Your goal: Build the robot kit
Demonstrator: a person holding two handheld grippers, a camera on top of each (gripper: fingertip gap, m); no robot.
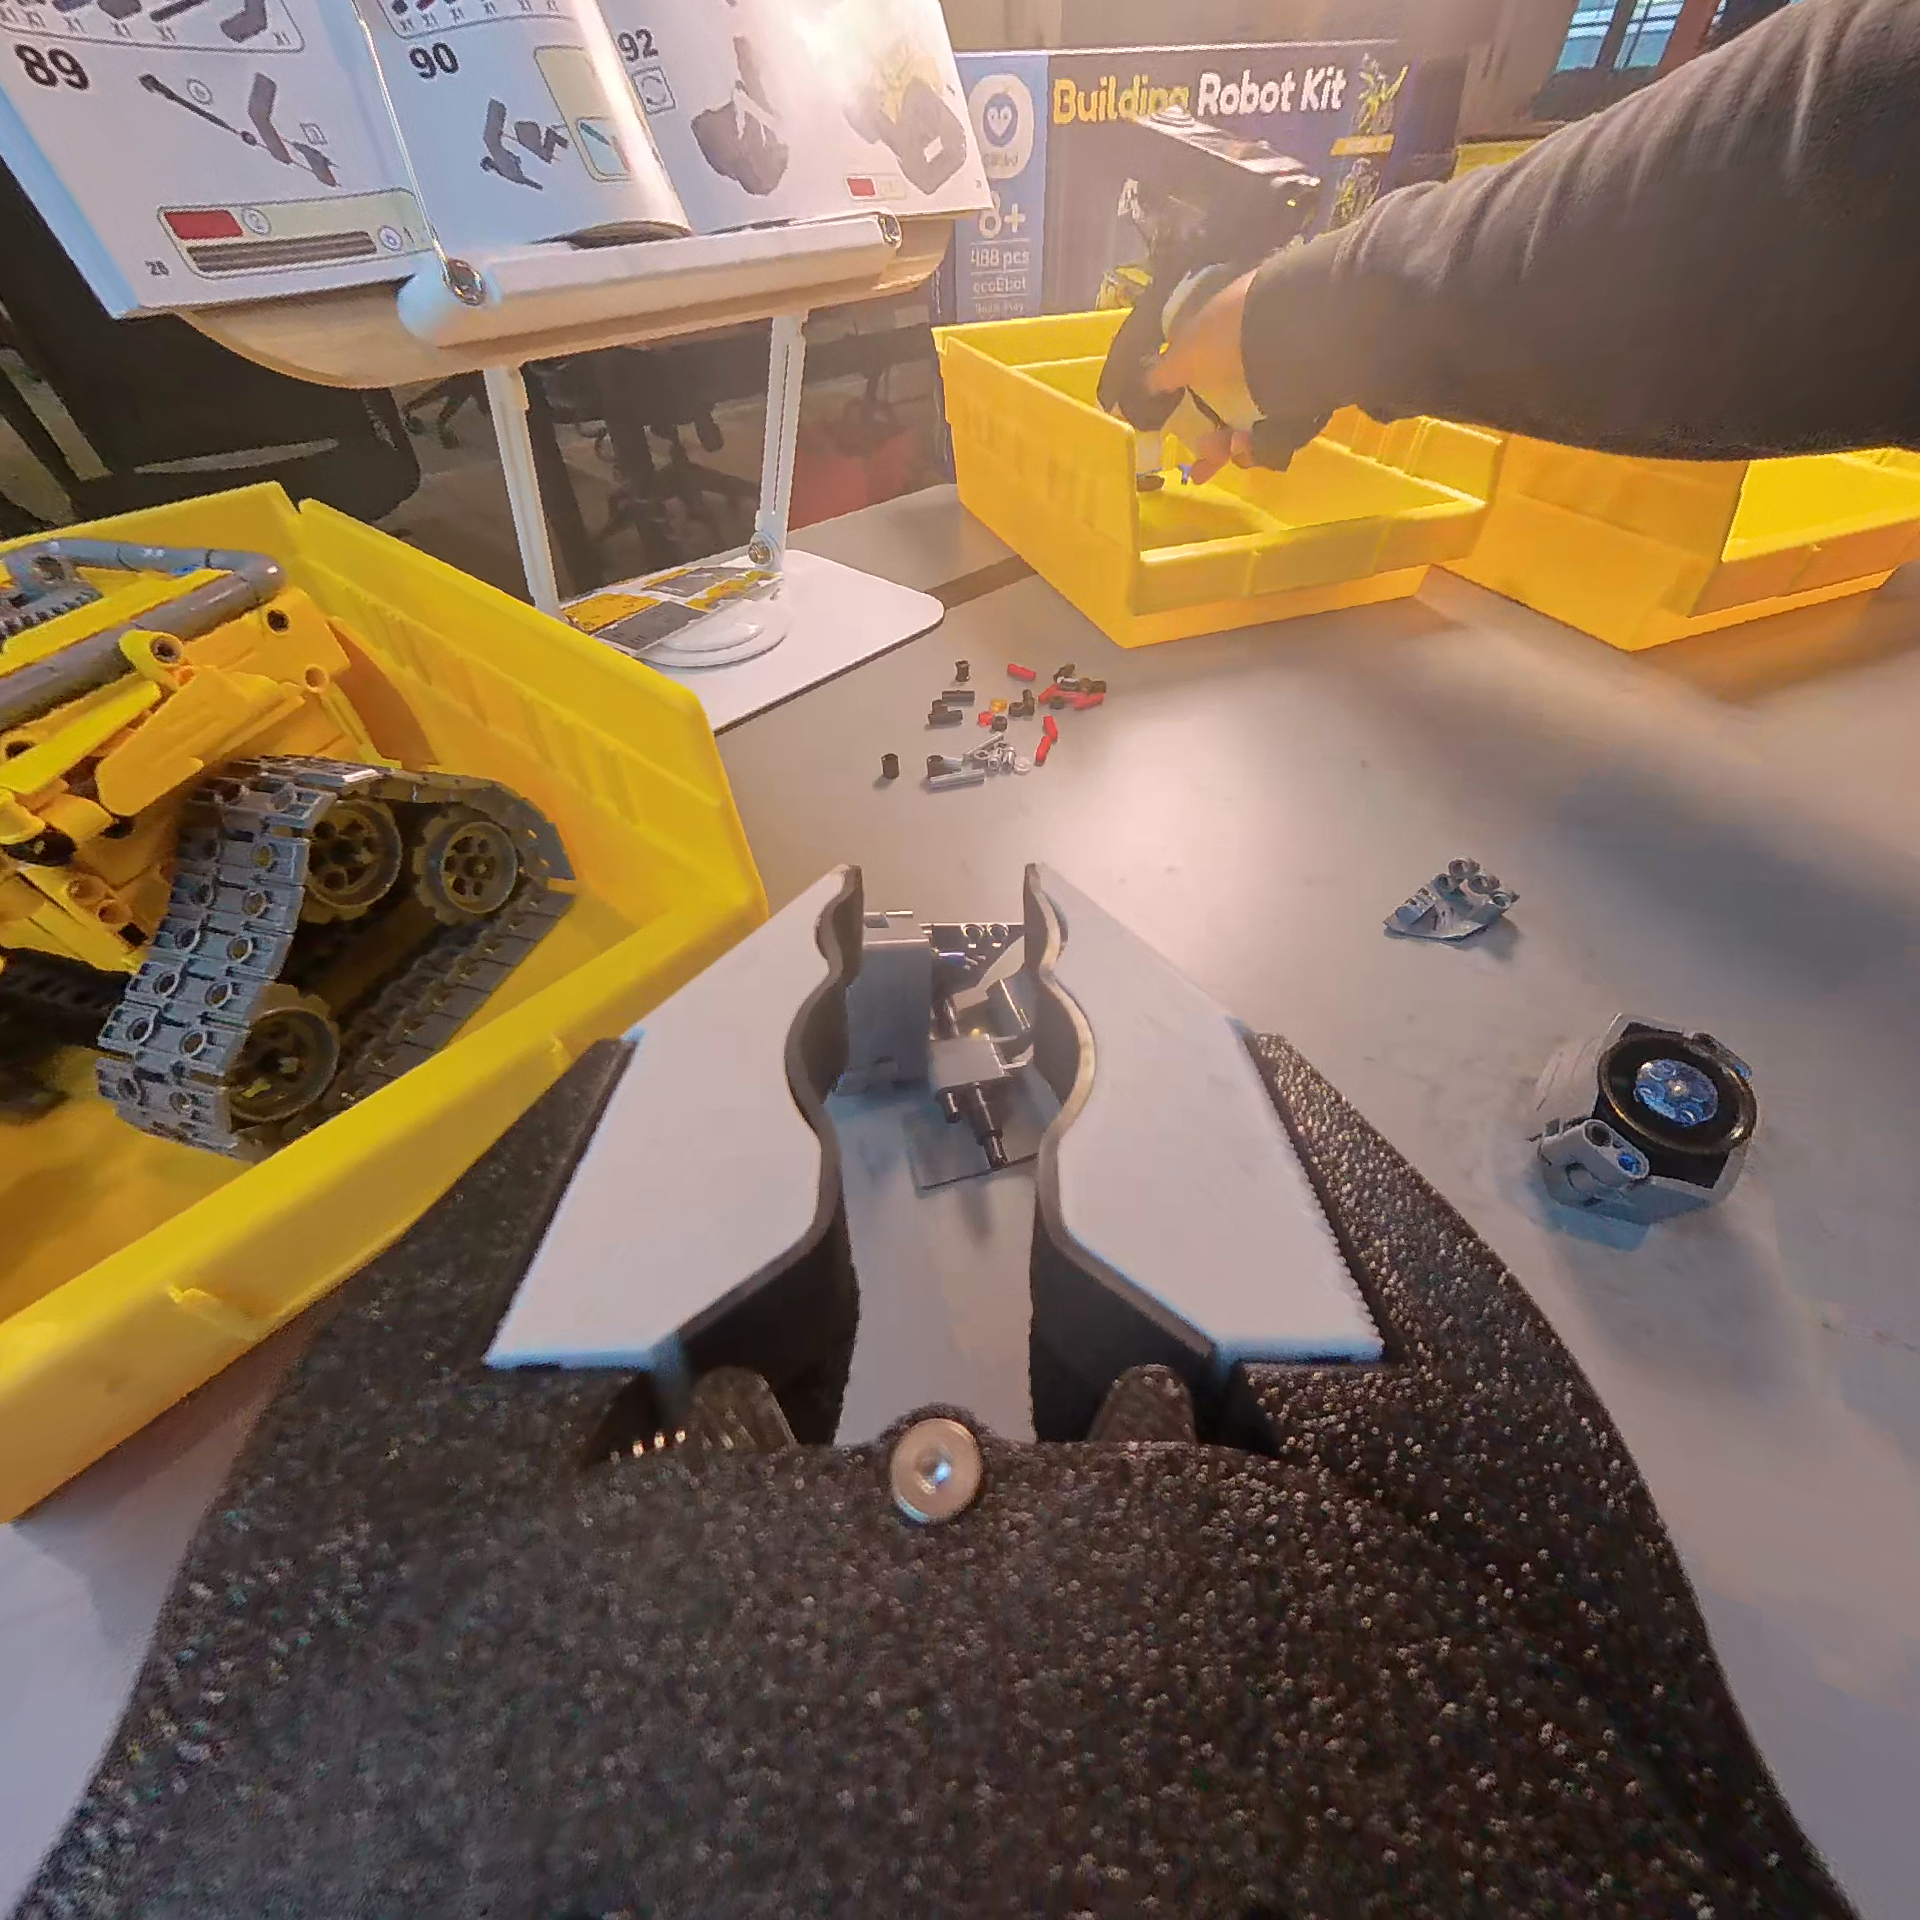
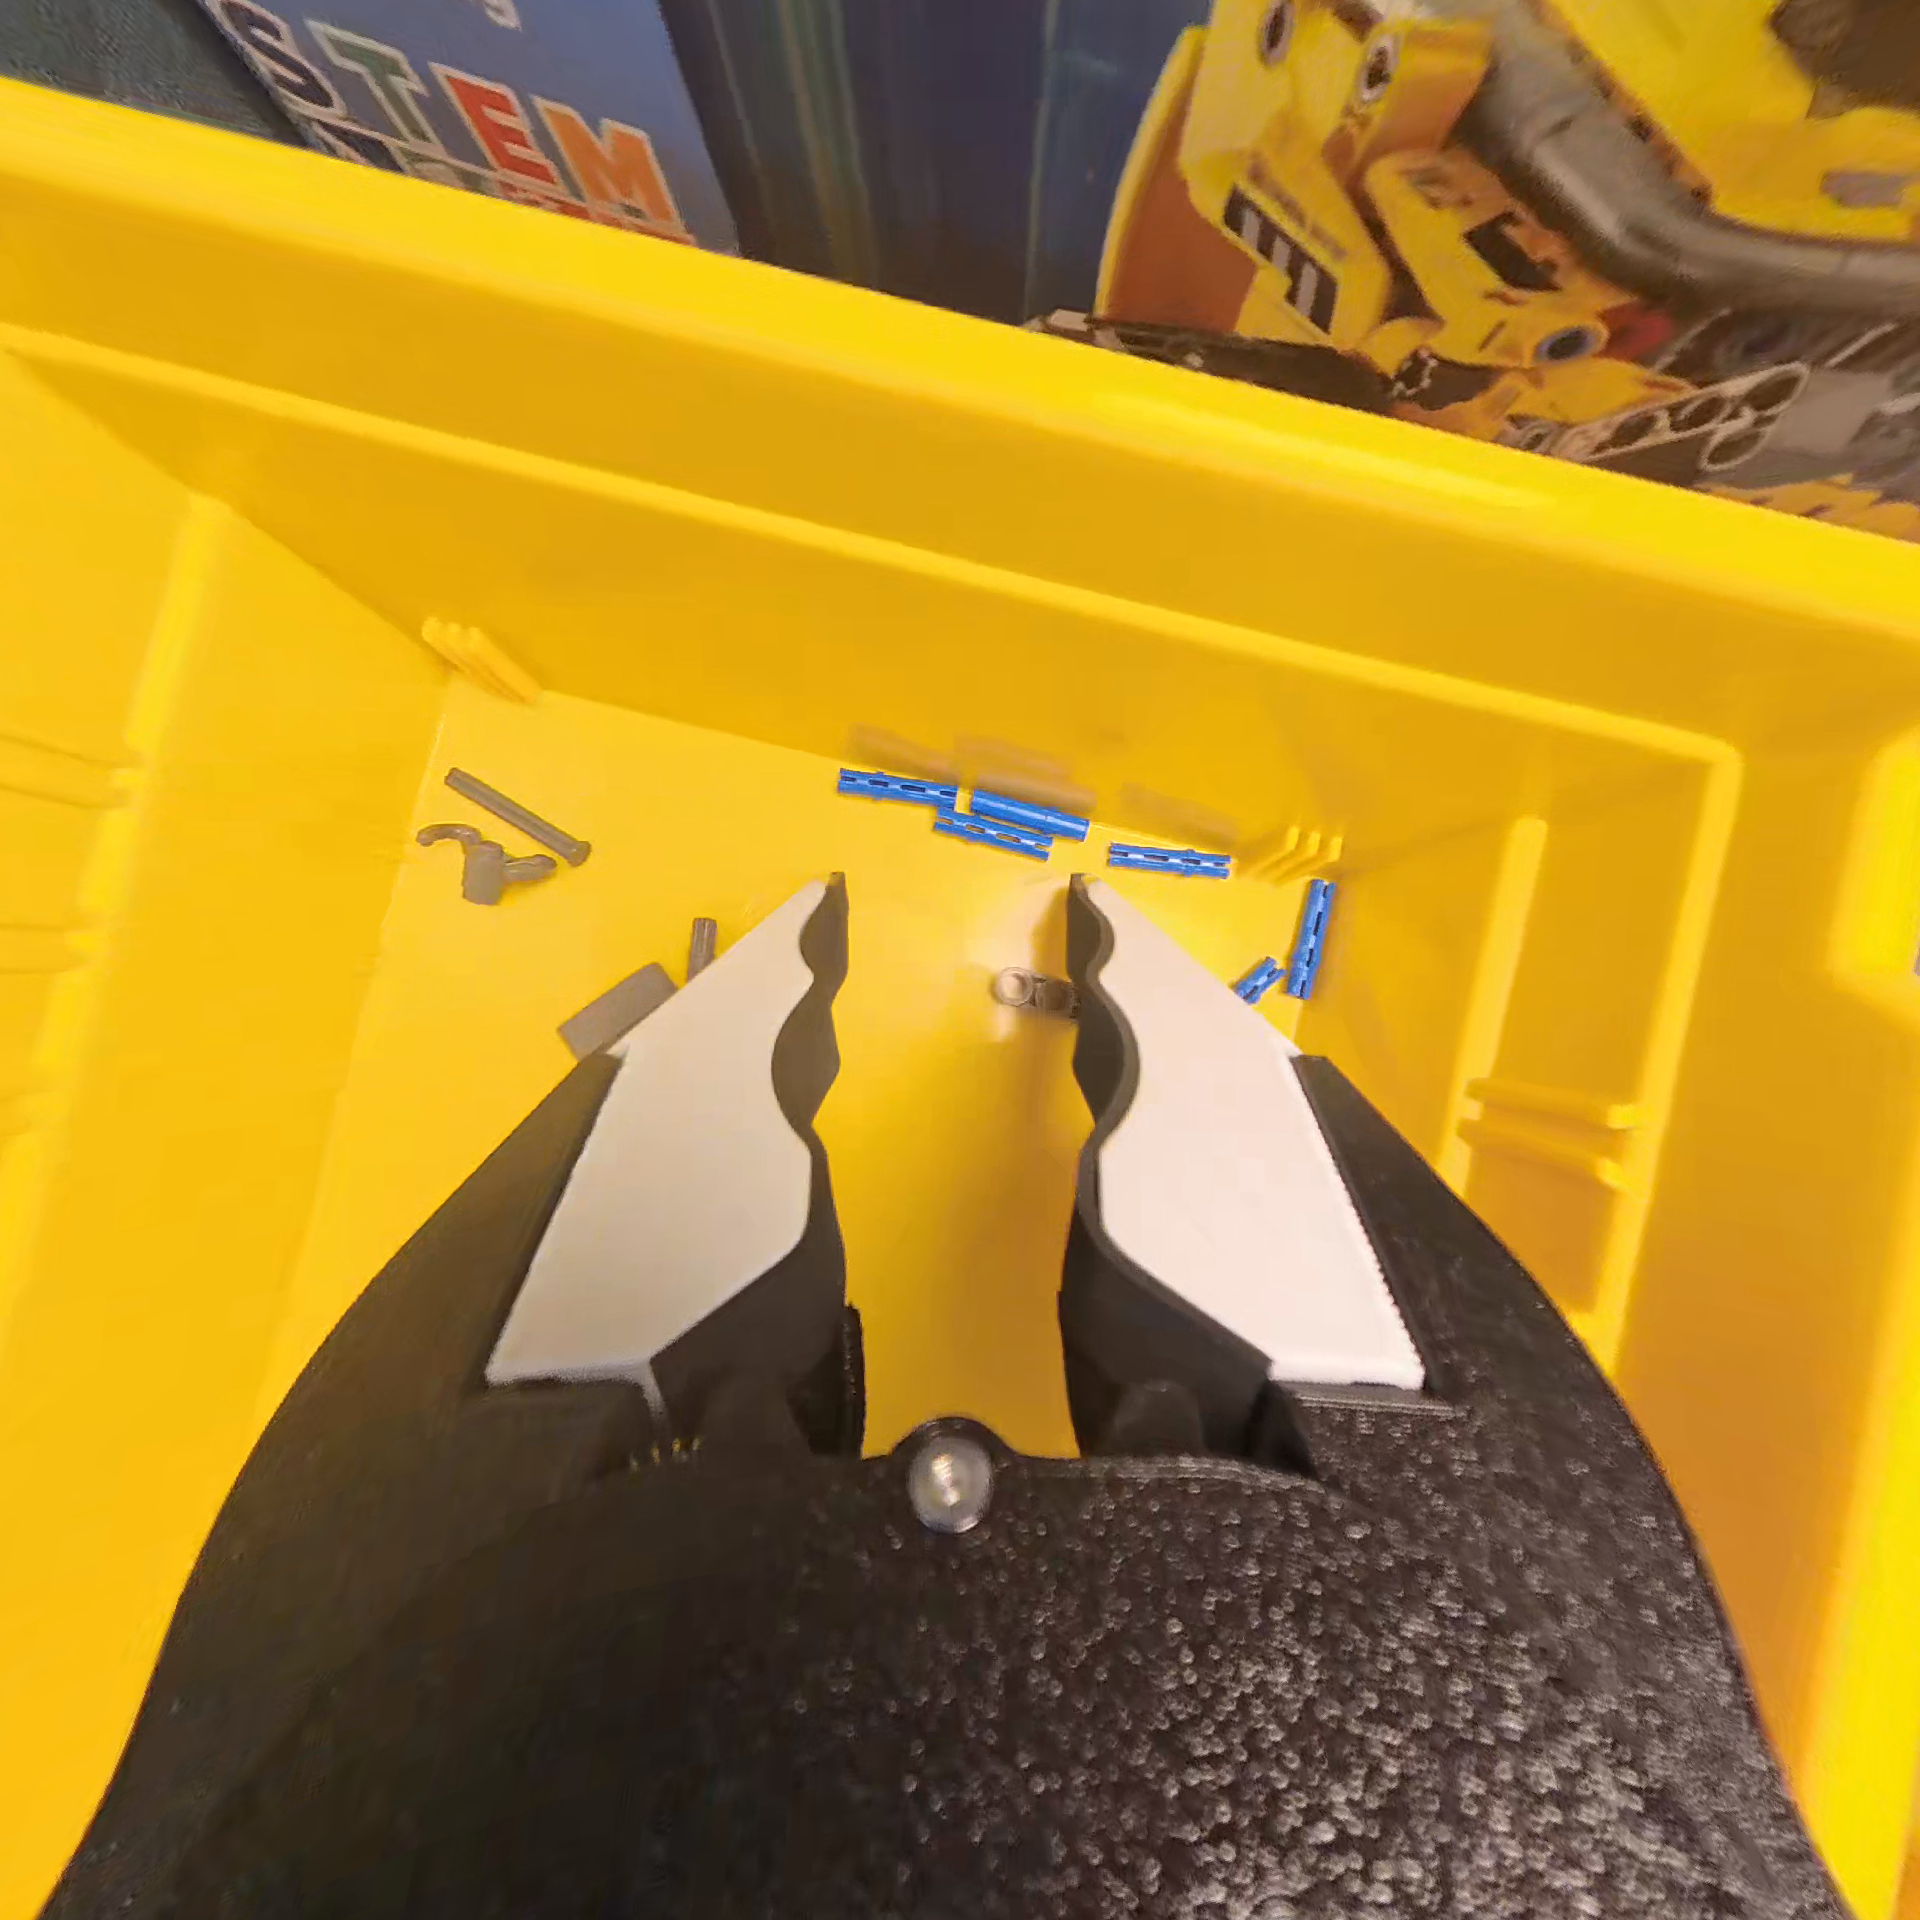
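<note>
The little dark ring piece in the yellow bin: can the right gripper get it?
Probably yes. The right gripper is open inside the yellow bin, and the ring piece lies bare on the floor between its fingers, close to the right one. Nothing covers it.

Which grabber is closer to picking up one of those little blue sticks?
Probably the right gripper: open inside the yellow bin, blue pins just beyond its tips. The left gripper grips a grey assembly.

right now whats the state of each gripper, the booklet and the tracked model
left gripper: shut on grey assembly, on the table
right gripper: open, inside yellow bin, above blue pins
instruction booklet: open on its stand
tracked model: tilted in its bin
</note>
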